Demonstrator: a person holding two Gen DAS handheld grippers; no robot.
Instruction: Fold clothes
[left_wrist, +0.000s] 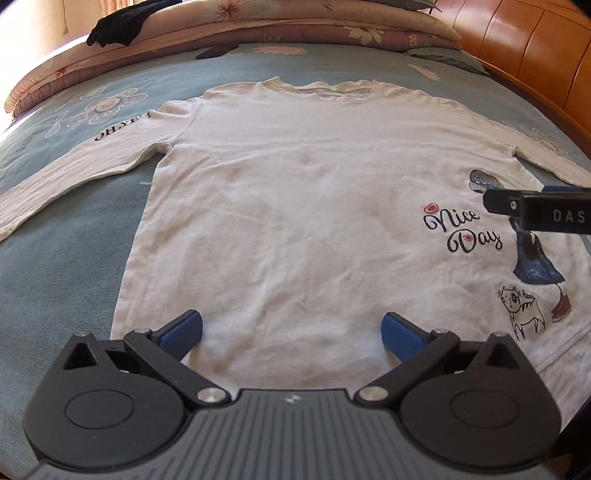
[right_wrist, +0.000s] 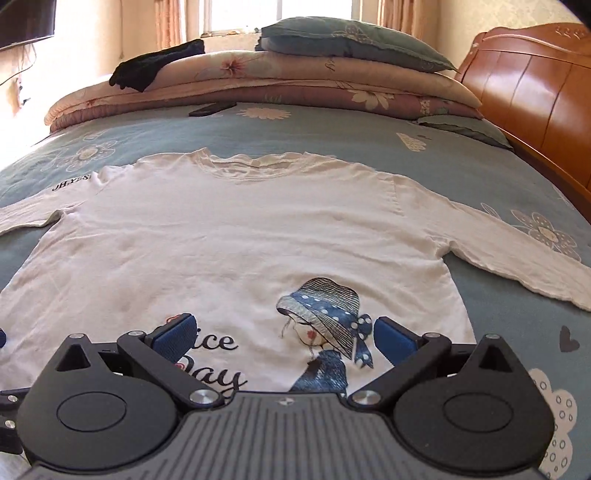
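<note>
Left gripper (left_wrist: 291, 332), right gripper (right_wrist: 282, 334) low over white shirt (left_wrist: 295, 192); fingers spread, empty.

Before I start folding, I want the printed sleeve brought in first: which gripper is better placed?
Left. The left gripper hovers open nearer the sleeve with lettering; the right gripper sits over the girl print.

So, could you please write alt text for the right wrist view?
A white long-sleeved shirt lies flat, front up, on a blue floral bedspread, sleeves spread. The open right gripper hovers over its printed girl in a hat.
</note>
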